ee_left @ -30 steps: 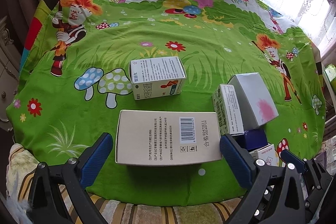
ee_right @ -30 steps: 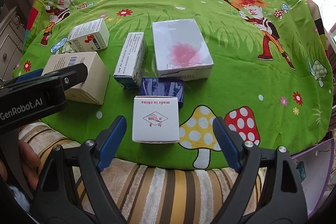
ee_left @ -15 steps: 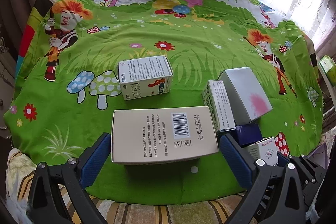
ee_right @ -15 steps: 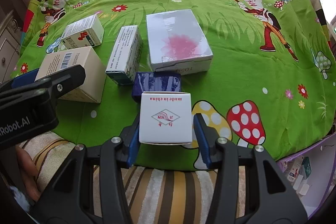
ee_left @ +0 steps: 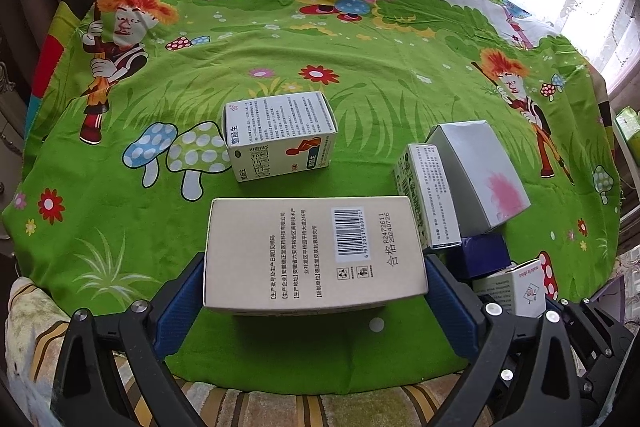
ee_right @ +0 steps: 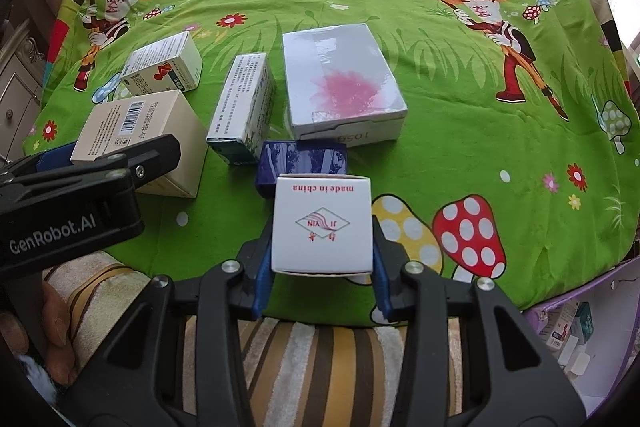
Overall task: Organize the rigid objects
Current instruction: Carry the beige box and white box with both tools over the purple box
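both grippers grip boxes at the near edge of the cartoon cloth [ee_left: 360, 75]: the left gripper [ee_left: 312, 291] clamps the beige box [ee_left: 312, 255], while the right gripper [ee_right: 322, 259], its jaws just closing in, pinches the white box [ee_right: 322, 223]. a careless lift could knock the blue box [ee_right: 302, 159] touching the white one, or let thin card buckle and slip. pad contact under both boxes is hidden; the blue box's far side is too.

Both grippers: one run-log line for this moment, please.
left gripper: shut on beige barcode box | right gripper: jaws just closing, shut on white made-in-china box | both boxes on green cloth
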The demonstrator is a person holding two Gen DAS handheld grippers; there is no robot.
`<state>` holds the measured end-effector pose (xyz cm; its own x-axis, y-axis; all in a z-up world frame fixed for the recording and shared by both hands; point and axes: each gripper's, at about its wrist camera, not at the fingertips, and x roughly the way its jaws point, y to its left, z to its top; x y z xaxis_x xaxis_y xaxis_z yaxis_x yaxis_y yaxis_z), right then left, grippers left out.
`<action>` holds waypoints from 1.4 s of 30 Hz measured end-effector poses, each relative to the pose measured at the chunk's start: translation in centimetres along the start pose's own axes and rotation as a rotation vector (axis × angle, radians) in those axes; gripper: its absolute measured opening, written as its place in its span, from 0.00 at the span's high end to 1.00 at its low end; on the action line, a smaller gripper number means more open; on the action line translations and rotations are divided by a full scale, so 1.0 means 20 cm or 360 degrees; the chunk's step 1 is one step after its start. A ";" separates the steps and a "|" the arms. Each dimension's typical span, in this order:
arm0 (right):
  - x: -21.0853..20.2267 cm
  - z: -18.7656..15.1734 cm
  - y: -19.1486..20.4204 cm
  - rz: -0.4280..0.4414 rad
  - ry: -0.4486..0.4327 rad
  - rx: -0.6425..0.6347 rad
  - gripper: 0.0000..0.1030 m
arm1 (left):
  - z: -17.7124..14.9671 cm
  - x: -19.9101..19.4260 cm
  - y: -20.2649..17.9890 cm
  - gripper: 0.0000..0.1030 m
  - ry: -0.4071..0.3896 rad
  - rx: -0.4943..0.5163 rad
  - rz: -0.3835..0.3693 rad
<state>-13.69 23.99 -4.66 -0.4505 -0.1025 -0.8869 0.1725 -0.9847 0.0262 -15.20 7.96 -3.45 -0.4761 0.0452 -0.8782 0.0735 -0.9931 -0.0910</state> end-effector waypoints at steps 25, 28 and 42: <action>-0.40 -0.17 -0.17 -0.0001 -0.0306 0.0180 0.57 | -0.18 -0.41 -0.20 0.02 -0.0279 0.0096 -0.0217; -0.46 -0.22 -0.21 0.0001 -0.0333 0.0203 0.57 | -0.21 -0.45 -0.26 0.02 -0.0290 0.0142 -0.0279; -0.68 -0.53 -0.68 -0.0101 -0.0381 0.0481 0.57 | -0.34 -0.59 -0.60 0.02 -0.0335 0.0401 -0.0443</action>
<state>-0.56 40.26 2.15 -0.6497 -0.0351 -0.7593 -0.1117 -0.9837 0.1411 -4.53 20.09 4.87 -0.6179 0.3183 -0.7189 -0.2871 -0.9426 -0.1706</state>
